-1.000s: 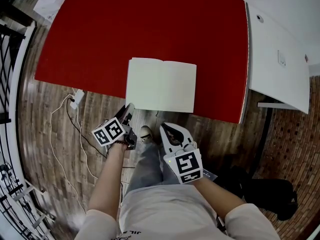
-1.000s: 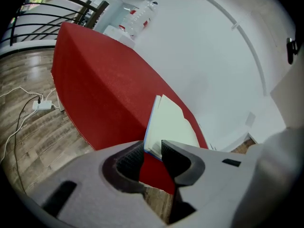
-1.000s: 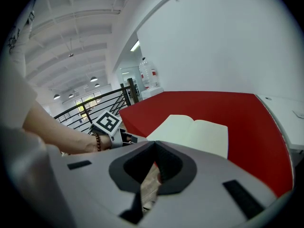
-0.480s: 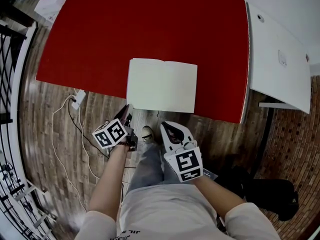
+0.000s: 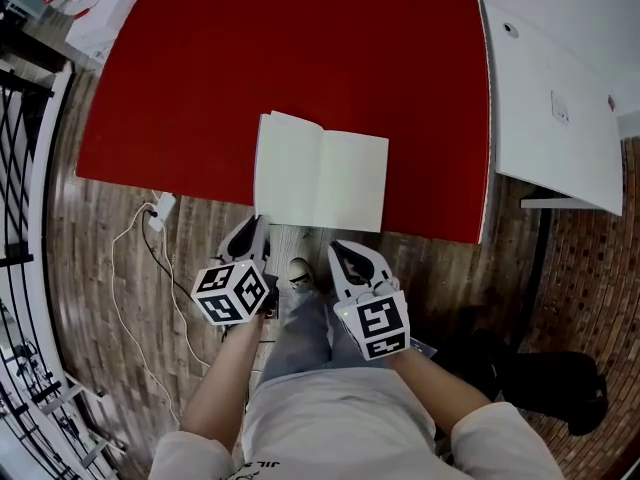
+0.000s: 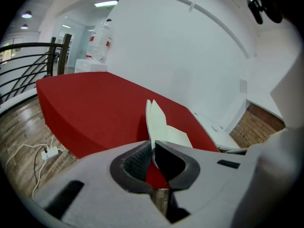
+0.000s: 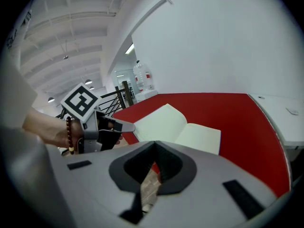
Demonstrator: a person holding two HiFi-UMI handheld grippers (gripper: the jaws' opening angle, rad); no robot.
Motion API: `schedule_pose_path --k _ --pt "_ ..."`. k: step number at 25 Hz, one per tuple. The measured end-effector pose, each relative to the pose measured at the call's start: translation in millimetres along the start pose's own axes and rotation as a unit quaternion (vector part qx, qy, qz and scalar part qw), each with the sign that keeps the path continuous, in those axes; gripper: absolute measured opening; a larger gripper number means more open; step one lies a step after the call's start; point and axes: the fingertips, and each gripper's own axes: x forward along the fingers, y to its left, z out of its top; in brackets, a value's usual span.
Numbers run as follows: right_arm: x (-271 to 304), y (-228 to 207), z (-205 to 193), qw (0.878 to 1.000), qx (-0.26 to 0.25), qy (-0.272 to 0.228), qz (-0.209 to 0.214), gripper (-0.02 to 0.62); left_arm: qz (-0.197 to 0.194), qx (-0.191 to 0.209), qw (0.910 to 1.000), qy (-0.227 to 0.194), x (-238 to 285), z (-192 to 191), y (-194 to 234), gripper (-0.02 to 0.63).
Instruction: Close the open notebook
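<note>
My left gripper (image 6: 153,145) has just been closing its jaws and now pinches the near left corner of the notebook (image 5: 322,173). I'd carry that leaf up and over the spine in an arc rather than tug it towards me, with my right gripper (image 5: 341,251), jaws together and empty, ready to steady the right half. The notebook lies open at the near edge of the table (image 5: 300,58), its pages blank and cream, left leaves lifted, right half flat.
</note>
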Motion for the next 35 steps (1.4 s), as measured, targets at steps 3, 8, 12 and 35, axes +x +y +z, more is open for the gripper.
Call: schedule_pose_path --k 3,8,12,35 --pt "-3 -8 0 1.0 0.005 -0.007 -0.012 0.006 -0.013 0.039 0.9992 0.001 -4 5 -24 0.029" --pt "-15 -20 0 0.999 0.014 -0.014 -0.029 0.006 -0.032 0.112 0.9932 0.006 -6 8 -64 0.029" --pt "-25 -30 -1 0.999 0.02 -0.019 -0.044 0.006 -0.043 0.181 0.9825 0.009 -4 4 -86 0.029" --pt "-76 -98 -42 0.99 0.07 -0.016 -0.125 0.005 -0.126 0.298 0.9405 0.104 62 -88 -188 0.031"
